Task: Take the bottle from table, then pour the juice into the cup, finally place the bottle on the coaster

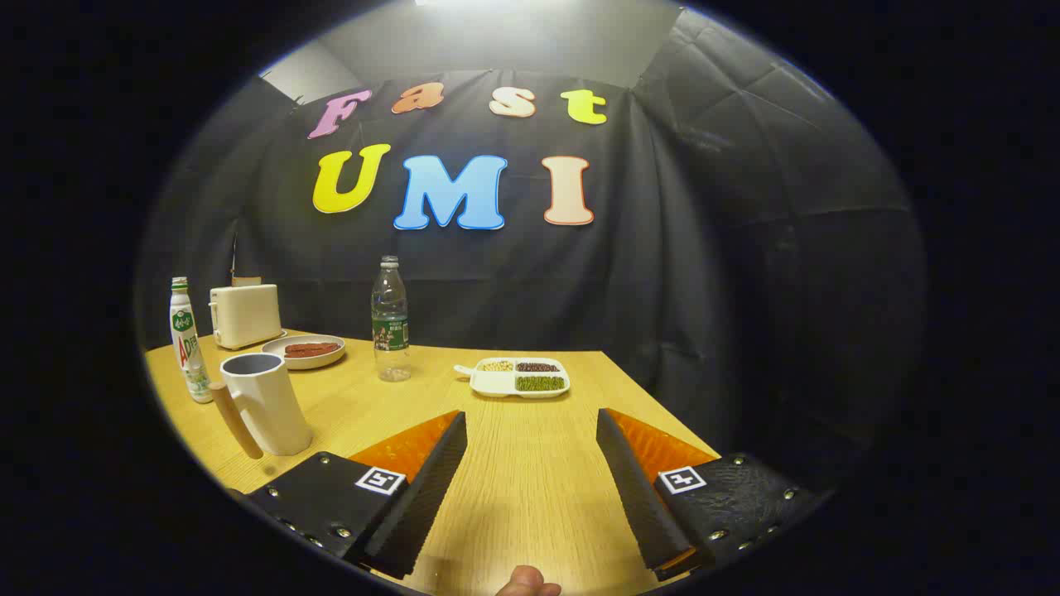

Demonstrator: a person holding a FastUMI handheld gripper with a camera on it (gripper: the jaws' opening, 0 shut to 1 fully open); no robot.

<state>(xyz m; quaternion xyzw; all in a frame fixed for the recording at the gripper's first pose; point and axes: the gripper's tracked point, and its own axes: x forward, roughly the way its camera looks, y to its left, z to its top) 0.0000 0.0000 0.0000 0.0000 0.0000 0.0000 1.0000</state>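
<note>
A white drink bottle with a green cap stands upright at the table's far left, well beyond my left finger. In front of it, closer to me, sits a white cup with a wooden handle, just left of my left finger. A clear plastic bottle with a dark label stands upright farther back, ahead and a little left of the fingers. My gripper is open above bare tabletop with nothing between its fingers.
A cream toaster stands at the back left, with a plate of sausages in front of it. A white divided tray of beans lies straight ahead beyond the fingers. A fingertip shows beneath the gripper. The wooden table ends at the black cloth wall.
</note>
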